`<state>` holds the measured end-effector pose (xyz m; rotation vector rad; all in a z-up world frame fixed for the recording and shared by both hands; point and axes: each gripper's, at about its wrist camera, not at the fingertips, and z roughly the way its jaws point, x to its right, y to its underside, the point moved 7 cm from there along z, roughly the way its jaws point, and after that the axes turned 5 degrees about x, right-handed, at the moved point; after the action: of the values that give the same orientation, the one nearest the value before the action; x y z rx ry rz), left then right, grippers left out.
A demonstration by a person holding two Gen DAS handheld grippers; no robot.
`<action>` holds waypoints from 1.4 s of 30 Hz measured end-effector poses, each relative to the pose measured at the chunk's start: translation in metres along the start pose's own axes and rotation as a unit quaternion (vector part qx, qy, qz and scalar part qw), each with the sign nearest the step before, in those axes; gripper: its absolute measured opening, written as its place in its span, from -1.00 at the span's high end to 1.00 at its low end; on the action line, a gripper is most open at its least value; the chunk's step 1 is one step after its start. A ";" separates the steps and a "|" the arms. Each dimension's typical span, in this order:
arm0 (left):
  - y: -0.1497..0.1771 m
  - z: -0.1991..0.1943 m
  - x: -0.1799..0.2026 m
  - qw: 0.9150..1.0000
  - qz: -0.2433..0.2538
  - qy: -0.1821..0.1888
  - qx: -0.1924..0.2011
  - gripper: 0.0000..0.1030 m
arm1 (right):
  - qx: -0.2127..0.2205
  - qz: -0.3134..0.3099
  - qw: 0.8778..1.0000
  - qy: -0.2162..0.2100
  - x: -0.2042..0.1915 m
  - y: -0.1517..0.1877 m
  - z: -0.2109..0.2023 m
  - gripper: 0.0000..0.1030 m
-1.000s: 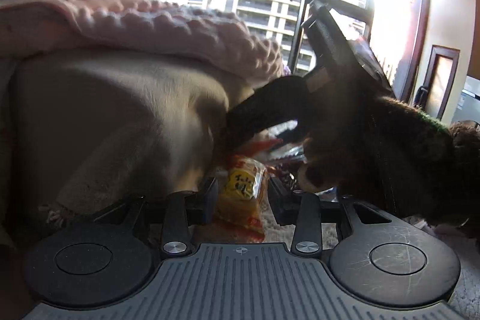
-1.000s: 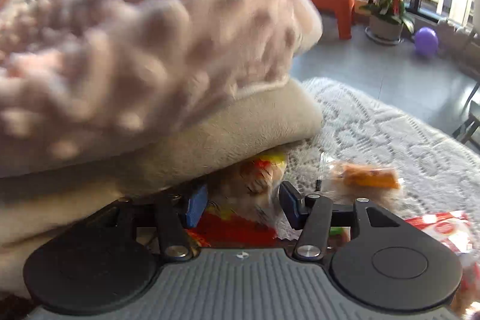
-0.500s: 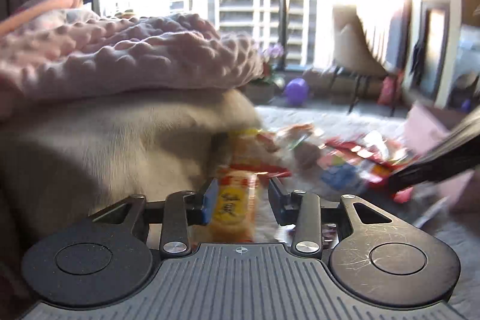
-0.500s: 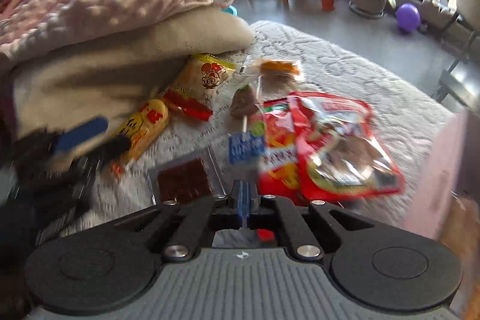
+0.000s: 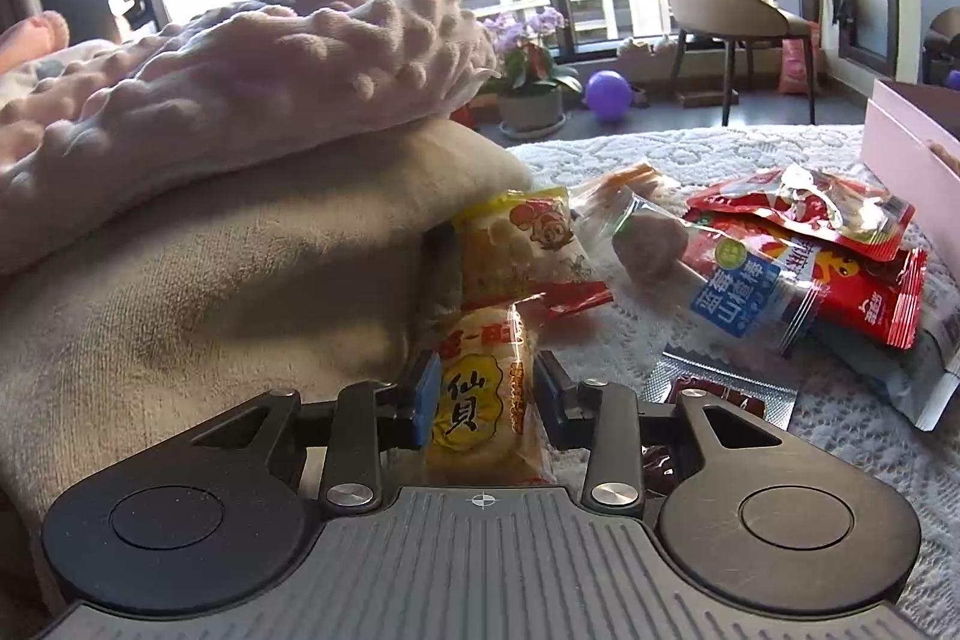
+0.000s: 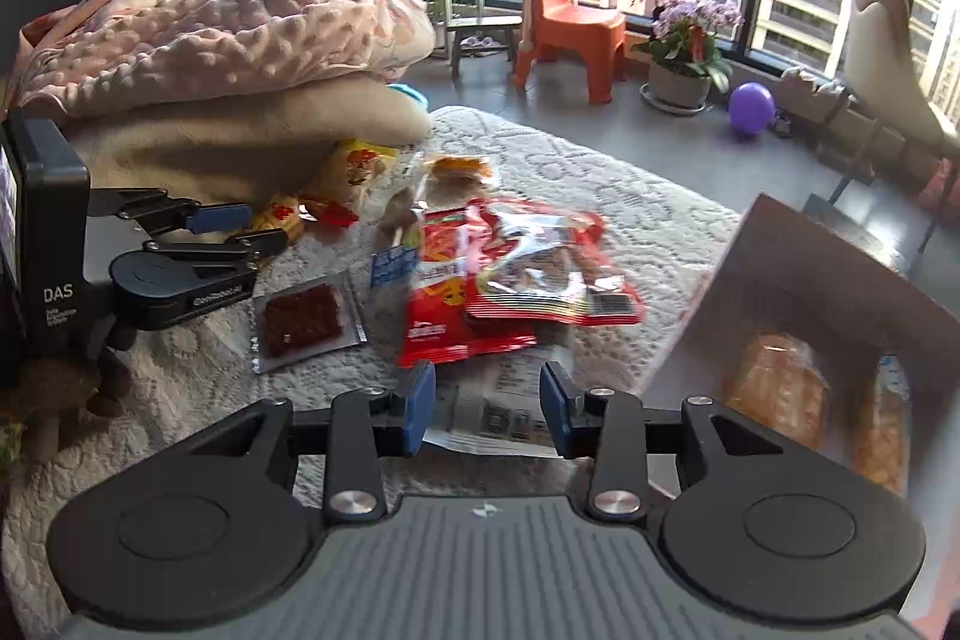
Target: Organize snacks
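The rice cracker packet [image 5: 480, 394] between my left tongs [image 5: 483, 391] is light, crinkly and brittle inside, I judge, so I keep the squeeze gentle across its flat middle, where both pads press it now. It is yellow and orange with bold black characters. Just ahead lies a second cracker packet [image 5: 519, 244], against the beige blanket [image 5: 240, 280]. My right tongs [image 6: 486, 400] have just been opening and hold nothing, hovering above a grey packet [image 6: 498, 412], the pink box [image 6: 798, 340] to their right.
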<state>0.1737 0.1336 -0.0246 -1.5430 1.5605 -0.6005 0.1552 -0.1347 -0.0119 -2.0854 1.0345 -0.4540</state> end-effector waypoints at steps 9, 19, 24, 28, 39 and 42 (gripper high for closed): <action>-0.011 -0.009 0.008 0.982 -0.123 0.140 -0.008 -0.11 | -0.002 0.070 0.997 -0.016 0.022 -0.044 0.023 -0.02; 0.011 -0.053 -0.002 0.977 -0.152 0.149 0.031 0.04 | -0.039 0.143 0.986 -0.079 -0.023 -0.094 0.121 -0.02; 0.025 -0.056 0.000 0.986 -0.107 0.125 0.027 0.03 | -0.059 0.127 0.986 -0.089 -0.082 -0.106 0.172 -0.02; 0.035 -0.057 -0.012 0.981 -0.141 0.130 0.020 0.04 | -0.076 0.081 0.992 -0.062 -0.109 -0.104 0.204 -0.17; 0.033 -0.071 -0.012 0.973 -0.160 0.161 0.033 0.04 | -0.107 0.064 0.988 -0.088 -0.081 -0.073 0.147 0.95; 0.031 -0.067 -0.006 0.973 -0.162 0.159 0.036 0.04 | -0.107 0.054 0.990 -0.069 -0.061 -0.055 0.117 0.95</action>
<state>0.1009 0.1290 -0.0123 -1.7218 1.5030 -1.1223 0.2162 -0.0099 -0.0457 -2.1997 1.1487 -0.1468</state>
